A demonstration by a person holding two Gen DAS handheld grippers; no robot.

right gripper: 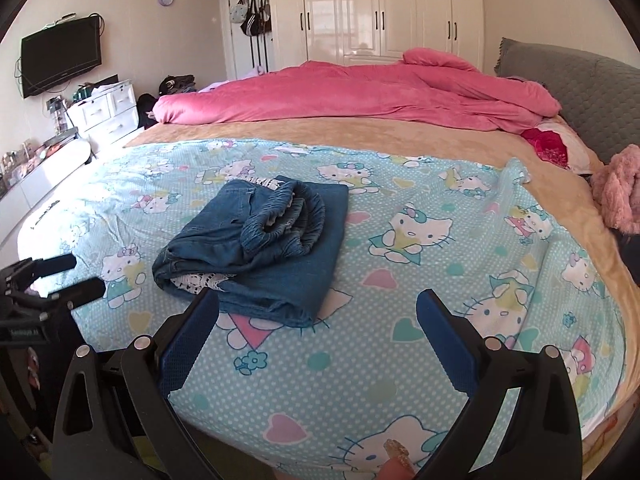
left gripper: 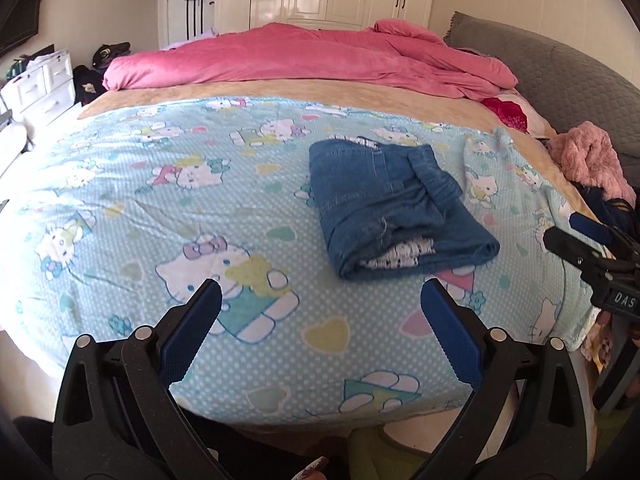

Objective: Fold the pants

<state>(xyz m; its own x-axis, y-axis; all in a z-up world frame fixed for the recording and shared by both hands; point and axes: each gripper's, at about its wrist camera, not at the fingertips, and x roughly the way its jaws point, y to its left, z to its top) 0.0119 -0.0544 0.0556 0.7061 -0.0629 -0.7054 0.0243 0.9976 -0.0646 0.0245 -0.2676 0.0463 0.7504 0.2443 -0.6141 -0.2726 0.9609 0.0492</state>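
The blue denim pants (left gripper: 394,204) lie folded in a compact bundle on the light blue cartoon-cat blanket (left gripper: 160,200); a patterned white lining shows at the near fold. They also show in the right wrist view (right gripper: 260,248). My left gripper (left gripper: 322,292) is open and empty, held just short of the bundle, to its near left. My right gripper (right gripper: 318,300) is open and empty, with its left finger (right gripper: 188,336) in front of the bundle's near edge. Each gripper shows at the edge of the other's view: the right one (left gripper: 592,252) and the left one (right gripper: 60,280).
A pink duvet (left gripper: 304,60) is bunched along the far side of the bed. A grey headboard (left gripper: 560,76) and a fluffy pink garment (left gripper: 588,160) are at the right. White drawers (right gripper: 104,112), a wall TV (right gripper: 60,54) and white wardrobes (right gripper: 380,12) stand beyond.
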